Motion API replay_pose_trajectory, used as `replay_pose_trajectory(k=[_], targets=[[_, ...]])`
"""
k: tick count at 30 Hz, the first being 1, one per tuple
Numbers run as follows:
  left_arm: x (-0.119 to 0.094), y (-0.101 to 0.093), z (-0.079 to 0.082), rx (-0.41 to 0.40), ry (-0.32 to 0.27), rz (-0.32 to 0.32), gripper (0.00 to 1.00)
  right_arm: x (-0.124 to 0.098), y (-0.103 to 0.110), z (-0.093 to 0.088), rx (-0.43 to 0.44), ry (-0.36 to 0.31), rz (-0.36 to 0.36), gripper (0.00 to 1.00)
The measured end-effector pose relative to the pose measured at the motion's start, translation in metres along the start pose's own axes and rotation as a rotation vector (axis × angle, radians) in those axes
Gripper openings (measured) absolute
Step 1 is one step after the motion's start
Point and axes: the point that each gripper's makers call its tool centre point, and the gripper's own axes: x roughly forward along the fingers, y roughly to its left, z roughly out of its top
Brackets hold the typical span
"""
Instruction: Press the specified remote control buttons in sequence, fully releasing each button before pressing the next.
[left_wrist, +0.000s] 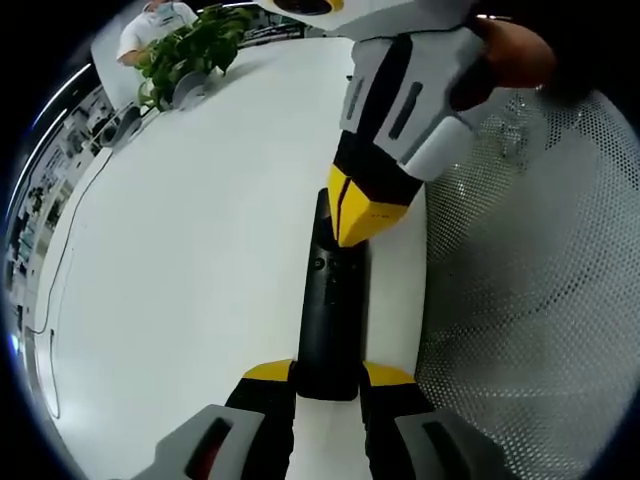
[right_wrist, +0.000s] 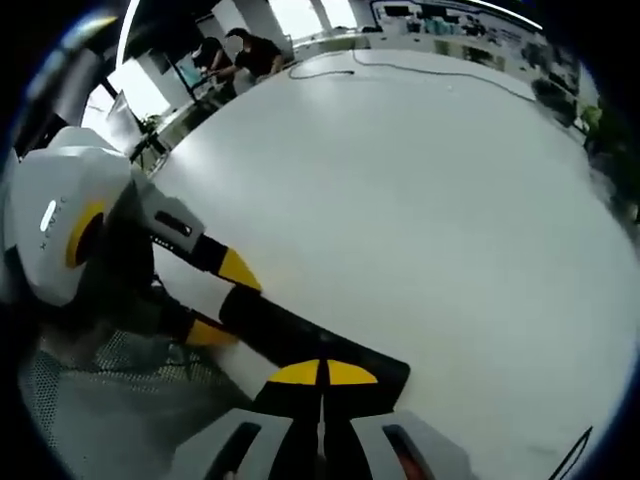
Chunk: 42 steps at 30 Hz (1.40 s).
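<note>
At the near end of the black remote (left_wrist: 330, 320), the left claw (left_wrist: 330, 375) pinches its sides while the right claw (left_wrist: 352, 215), tips pressed together, bears on its upper buttons over the white table (left_wrist: 200, 250); sequence apparently mid-press, remaining count unreadable.

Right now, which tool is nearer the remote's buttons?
Right. The right tool, shut, tips down on the remote by the buttons; the left tool grips its other end.
</note>
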Motion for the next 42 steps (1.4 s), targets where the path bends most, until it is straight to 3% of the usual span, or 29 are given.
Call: replay_pose_trajectory(k=[14,25,33,42], targets=[[0.0008,0.0003,0.0,-0.007,0.003,-0.002,0.25,-0.0016,-0.0005,-0.0006,0.041,-0.018,0.032,0.0],[0.0004,0.0002,0.0001,-0.005,-0.001,-0.002,0.25,-0.0022,0.0011,-0.0004,-0.016,-0.001,0.011,0.0],[0.0001,0.0002,-0.0001,-0.008,-0.013,-0.001,0.25,-0.0033,-0.0007,-0.0001,0.06,-0.001,0.044,0.0],[-0.0002,0.0006,0.0004,-0.009,-0.018,-0.001,0.25,-0.0043,-0.0032,-0.0009,0.06,-0.002,0.028,0.0]])
